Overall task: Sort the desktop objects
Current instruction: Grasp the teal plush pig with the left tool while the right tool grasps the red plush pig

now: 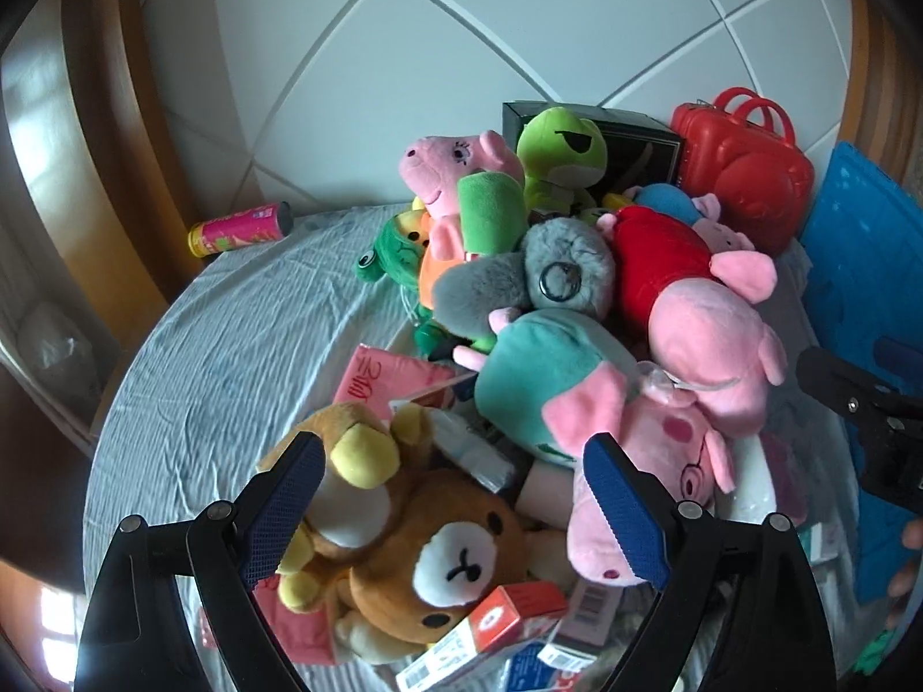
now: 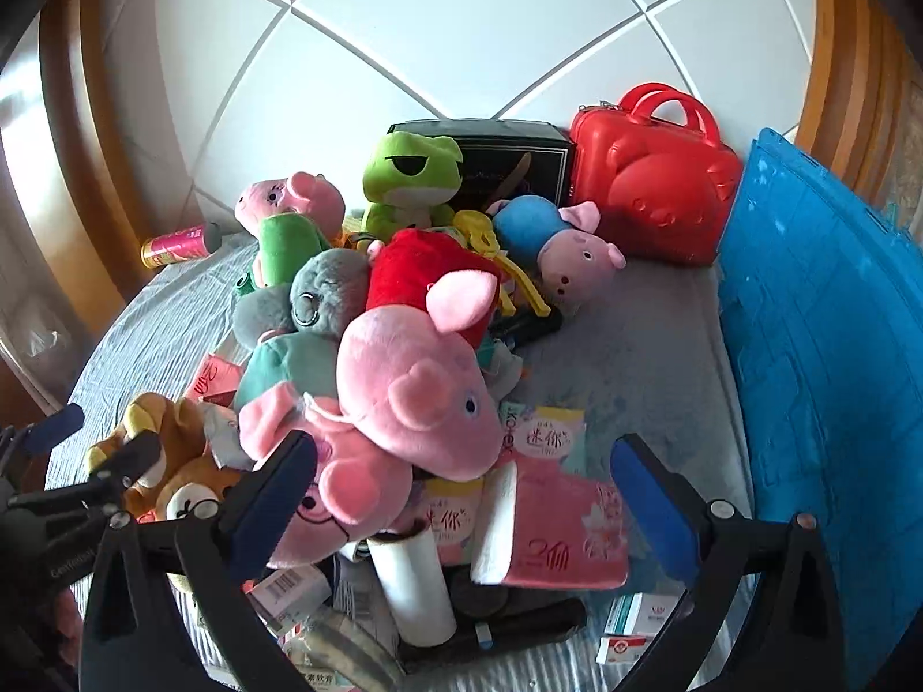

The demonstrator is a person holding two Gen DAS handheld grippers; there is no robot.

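A heap of plush toys lies on a cloth-covered table (image 1: 219, 346). My left gripper (image 1: 456, 501) is open above a brown bear (image 1: 438, 548), with a pink pig (image 1: 652, 461) by its right finger. My right gripper (image 2: 467, 496) is open over a pink tissue pack (image 2: 554, 530) and a white roll (image 2: 412, 582), close to a large pink pig in red (image 2: 415, 380). The left gripper also shows at the left edge of the right wrist view (image 2: 86, 450), above the bear (image 2: 173, 473). Small boxes (image 1: 496, 628) lie under the toys.
A green frog (image 2: 409, 179), a black box (image 2: 519, 161) and a red case (image 2: 652, 184) stand at the back. A blue crate (image 2: 819, 357) stands at the right. A pink can (image 1: 242, 230) lies at the far left. Bare cloth lies left of the heap.
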